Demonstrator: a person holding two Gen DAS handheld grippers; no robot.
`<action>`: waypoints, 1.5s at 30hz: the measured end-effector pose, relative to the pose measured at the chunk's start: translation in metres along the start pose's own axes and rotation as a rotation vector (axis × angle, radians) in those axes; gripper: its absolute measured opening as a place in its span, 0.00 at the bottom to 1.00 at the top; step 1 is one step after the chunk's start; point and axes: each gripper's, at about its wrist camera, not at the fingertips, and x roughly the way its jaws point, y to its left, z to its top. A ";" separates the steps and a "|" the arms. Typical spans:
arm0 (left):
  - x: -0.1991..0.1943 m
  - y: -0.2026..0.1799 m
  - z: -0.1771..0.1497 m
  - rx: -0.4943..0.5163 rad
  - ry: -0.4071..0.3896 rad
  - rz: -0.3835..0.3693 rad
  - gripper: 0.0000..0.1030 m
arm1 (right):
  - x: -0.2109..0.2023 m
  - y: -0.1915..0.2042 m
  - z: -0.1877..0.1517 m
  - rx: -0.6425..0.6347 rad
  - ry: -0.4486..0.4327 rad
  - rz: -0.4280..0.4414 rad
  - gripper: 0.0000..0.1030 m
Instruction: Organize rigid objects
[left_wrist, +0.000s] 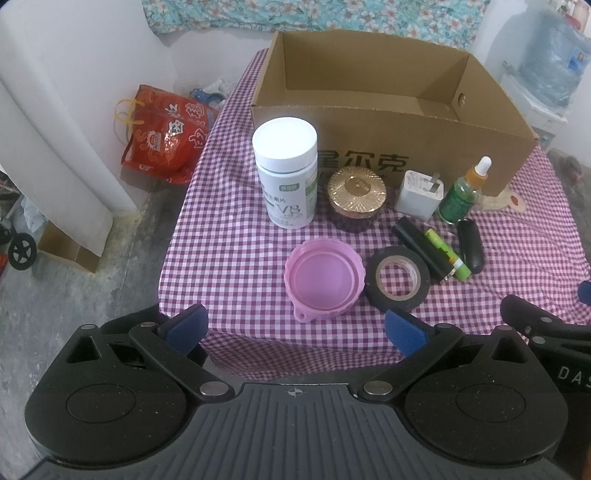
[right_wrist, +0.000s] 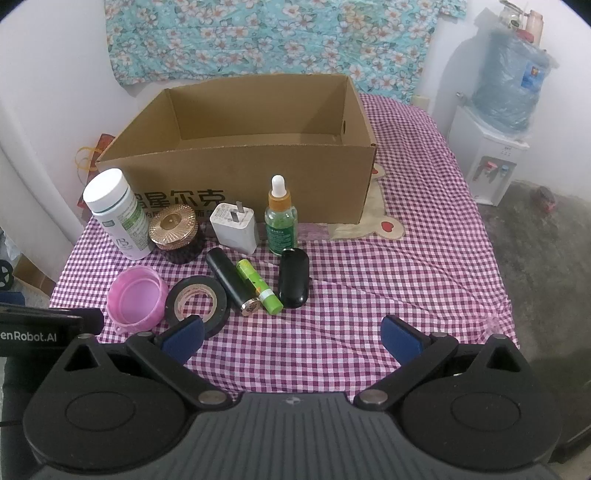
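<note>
Soft, even indoor light fills both views, with only faint shadows under things on the checked cloth (right_wrist: 406, 221). The white bottle cap (left_wrist: 285, 137) is washed out to near pure white. Fisheye bending curves the cardboard box (left_wrist: 388, 122) and the walls, the corners go dark, and the far edges look hazy.

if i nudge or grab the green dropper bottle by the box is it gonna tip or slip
The green dropper bottle stands upright, tall and narrow, so a sideways nudge would probably tip it, perhaps onto the black oval case lying just in front. Its body looks like clear glass, likely smooth and breakable. The rubber-looking bulb on top may flex, so gripping the body seems safer.
</note>
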 end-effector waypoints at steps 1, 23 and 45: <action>0.000 0.001 0.000 -0.007 0.001 0.005 1.00 | 0.000 0.000 0.000 0.000 0.000 0.000 1.00; 0.011 -0.046 0.022 0.096 -0.068 -0.073 0.99 | 0.007 -0.058 0.018 0.097 -0.058 0.048 1.00; 0.071 -0.133 0.048 0.310 -0.031 -0.241 0.70 | 0.107 -0.097 0.047 0.301 0.143 0.392 0.55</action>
